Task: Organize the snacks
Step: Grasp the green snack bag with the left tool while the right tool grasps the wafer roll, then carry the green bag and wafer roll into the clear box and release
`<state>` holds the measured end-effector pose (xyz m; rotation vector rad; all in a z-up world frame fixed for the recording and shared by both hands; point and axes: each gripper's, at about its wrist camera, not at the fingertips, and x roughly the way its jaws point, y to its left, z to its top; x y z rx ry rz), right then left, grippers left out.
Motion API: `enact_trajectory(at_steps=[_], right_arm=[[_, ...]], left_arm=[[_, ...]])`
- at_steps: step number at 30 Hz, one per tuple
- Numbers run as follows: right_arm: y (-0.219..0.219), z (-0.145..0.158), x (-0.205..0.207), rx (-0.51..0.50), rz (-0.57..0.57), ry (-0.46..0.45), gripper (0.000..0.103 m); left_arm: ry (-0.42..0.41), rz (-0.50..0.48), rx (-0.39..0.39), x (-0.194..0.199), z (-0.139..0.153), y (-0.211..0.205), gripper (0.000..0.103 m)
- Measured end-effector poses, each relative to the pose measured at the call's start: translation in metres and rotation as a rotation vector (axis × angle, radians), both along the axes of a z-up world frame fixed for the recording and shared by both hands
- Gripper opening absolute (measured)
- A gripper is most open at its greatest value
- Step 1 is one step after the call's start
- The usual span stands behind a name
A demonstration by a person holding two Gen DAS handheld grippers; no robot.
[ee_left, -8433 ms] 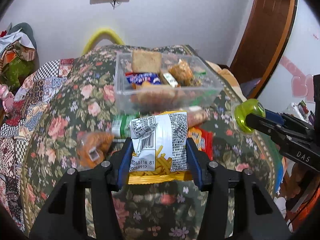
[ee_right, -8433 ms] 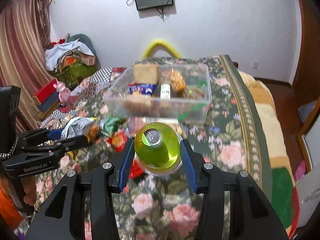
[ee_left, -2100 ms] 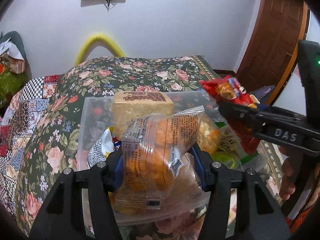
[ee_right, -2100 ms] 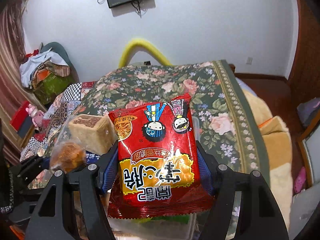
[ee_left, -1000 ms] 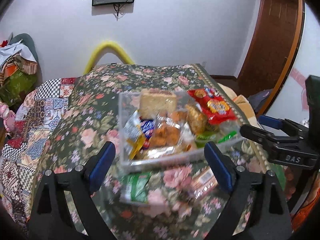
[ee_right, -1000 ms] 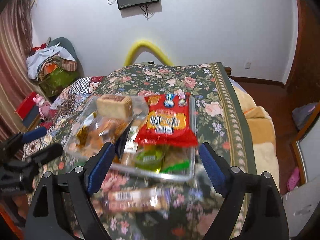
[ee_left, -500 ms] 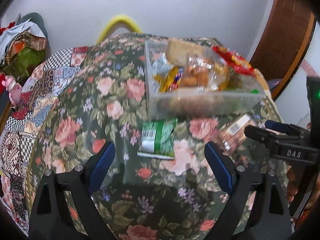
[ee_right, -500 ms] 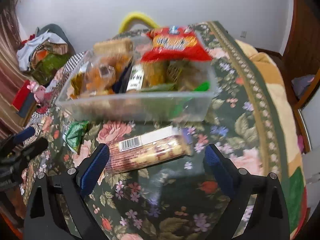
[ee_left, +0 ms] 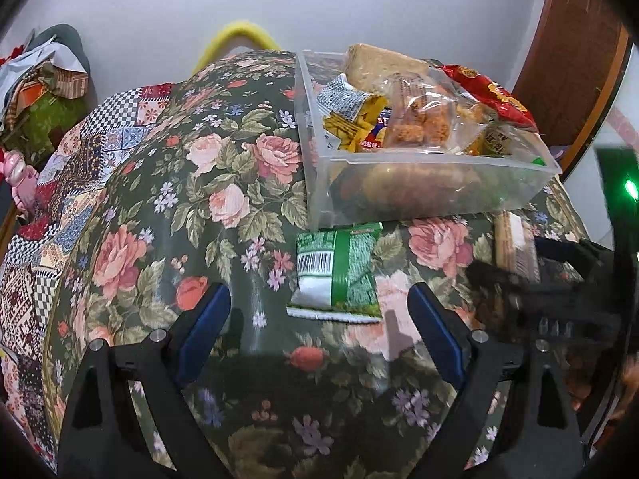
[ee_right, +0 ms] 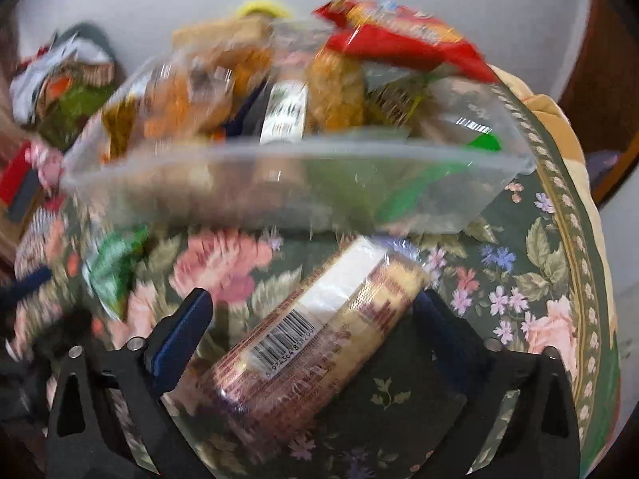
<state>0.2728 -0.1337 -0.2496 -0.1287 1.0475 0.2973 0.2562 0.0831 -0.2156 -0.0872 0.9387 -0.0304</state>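
A clear plastic box (ee_left: 399,187) full of snack packets stands on the floral cloth, with a red packet (ee_left: 491,95) on top. A green packet (ee_left: 337,275) lies flat in front of the box. My left gripper (ee_left: 317,299) is open just short of it, and nothing is between its fingers. In the right wrist view a long biscuit roll (ee_right: 319,339) lies slantwise between the fingers of my right gripper (ee_right: 313,299). Its jaws are closing, and the pads stand apart from the roll. The box (ee_right: 279,187) is right behind it.
The floral cloth (ee_left: 207,207) slopes away to a patchwork cover at the left. A heap of clothes (ee_left: 44,92) lies far left, and a wooden door (ee_left: 575,60) stands at the right. The cloth's bordered edge (ee_right: 579,279) runs along the right side.
Both grippers have sunk toward the cloth in front of the box. The green packet and the biscuit roll now lie close before the fingers. The right view is blurred by motion.
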Motion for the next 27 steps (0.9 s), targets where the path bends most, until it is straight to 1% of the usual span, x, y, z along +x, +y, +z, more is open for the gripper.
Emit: enact_trajectory(at_steps=[2, 3, 4, 5, 6, 7, 8, 9, 10, 11, 12, 14, 19, 24, 27], right_arm=[[-0.002, 0.001, -0.009, -0.032, 0.043, -0.029, 0.087], [-0.005, 0.002, -0.012, -0.029, 0.054, -0.03, 0.082], [-0.009, 0.004, -0.014, -0.021, 0.062, -0.026, 0.076], [-0.013, 0.005, -0.015, -0.015, 0.066, -0.025, 0.073], [-0.019, 0.006, -0.017, -0.005, 0.067, -0.022, 0.067], [-0.024, 0.007, -0.017, 0.006, 0.067, -0.019, 0.062], [-0.03, 0.008, -0.018, 0.017, 0.067, -0.016, 0.059], [-0.037, 0.009, -0.019, 0.022, 0.068, -0.015, 0.054], [-0.043, 0.009, -0.021, 0.024, 0.069, -0.017, 0.049], [-0.046, 0.007, -0.022, 0.026, 0.068, -0.019, 0.047], [-0.051, 0.008, -0.023, 0.025, 0.066, -0.021, 0.044], [-0.057, 0.008, -0.025, 0.029, 0.06, -0.025, 0.043], [-0.075, 0.008, -0.03, 0.043, 0.035, -0.052, 0.043], [-0.065, 0.017, -0.035, 0.071, 0.038, -0.06, 0.043], [-0.067, 0.029, -0.041, 0.084, 0.046, -0.086, 0.043]], left_arm=[[-0.002, -0.003, -0.003, 0.007, -0.005, 0.0, 0.088], [0.002, -0.004, -0.005, 0.01, -0.008, 0.0, 0.086], [0.012, -0.004, -0.006, 0.014, -0.011, 0.0, 0.081], [0.022, -0.004, -0.008, 0.017, -0.014, -0.001, 0.077], [0.035, -0.005, -0.014, 0.021, -0.018, -0.001, 0.075], [0.044, -0.006, -0.023, 0.023, -0.022, -0.001, 0.07], [0.053, -0.014, -0.04, 0.025, -0.025, -0.001, 0.064], [0.057, -0.016, -0.049, 0.026, -0.028, 0.0, 0.061], [0.054, -0.013, -0.051, 0.026, -0.029, 0.0, 0.058], [0.04, -0.011, -0.049, 0.025, -0.028, -0.001, 0.052], [0.034, -0.014, -0.047, 0.024, -0.028, -0.001, 0.049], [0.021, -0.021, -0.037, 0.02, -0.026, -0.004, 0.045], [0.012, -0.028, -0.044, 0.006, -0.022, -0.009, 0.043], [-0.02, -0.037, -0.045, -0.011, -0.004, -0.014, 0.043], [-0.047, -0.044, -0.059, -0.015, 0.01, -0.016, 0.043]])
